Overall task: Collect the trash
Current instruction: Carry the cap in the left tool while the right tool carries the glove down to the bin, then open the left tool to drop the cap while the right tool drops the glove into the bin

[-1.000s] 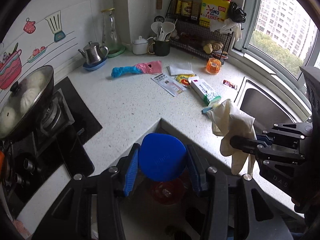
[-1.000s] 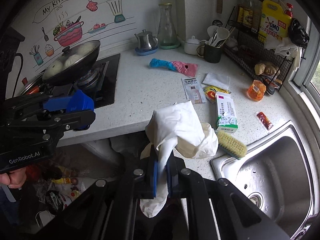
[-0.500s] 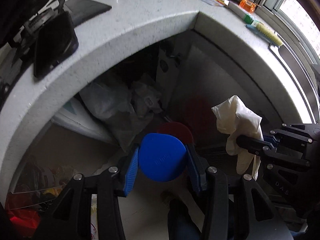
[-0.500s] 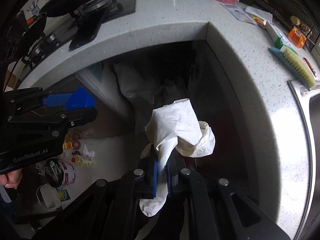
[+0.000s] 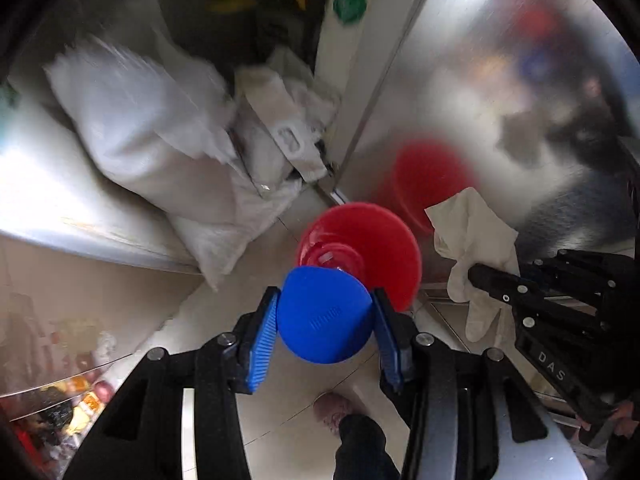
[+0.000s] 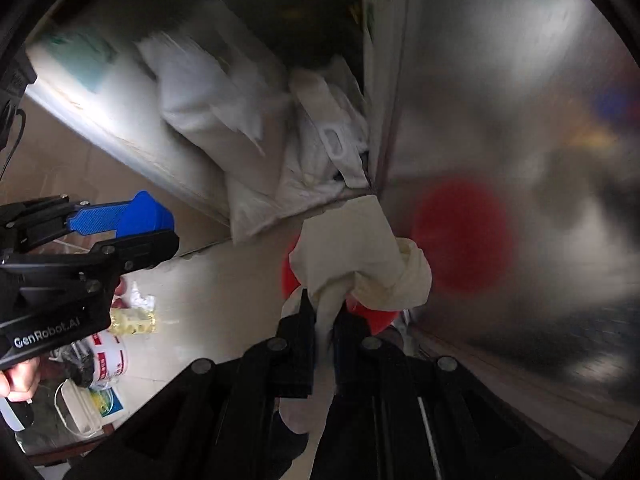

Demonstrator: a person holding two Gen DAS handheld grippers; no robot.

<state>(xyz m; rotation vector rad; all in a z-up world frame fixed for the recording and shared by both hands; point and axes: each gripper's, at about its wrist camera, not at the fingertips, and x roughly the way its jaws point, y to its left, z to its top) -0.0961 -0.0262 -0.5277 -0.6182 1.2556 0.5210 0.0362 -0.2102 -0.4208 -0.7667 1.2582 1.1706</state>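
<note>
In the left wrist view, a round blue lid point(image 5: 326, 316) is clamped between the blue pads of the left tongs point(image 5: 326, 318). Just beyond their tips a red bin point(image 5: 368, 248) stands open on the tiled floor point(image 5: 248, 312). To the right, a crumpled white glove point(image 5: 472, 248) is pinched in the right tongs point(image 5: 476, 276).

In the right wrist view, the right tongs point(image 6: 324, 320) are closed narrowly on the white glove point(image 6: 356, 256), which is bunched directly over the red bin point(image 6: 288, 276). The left tongs point(image 6: 152, 224) with the blue lid point(image 6: 146, 214) are seen to the left.

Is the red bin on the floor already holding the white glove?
No. The glove hangs pinched in the right gripper above the floor, while the red bin shows only its bare inside.
</note>
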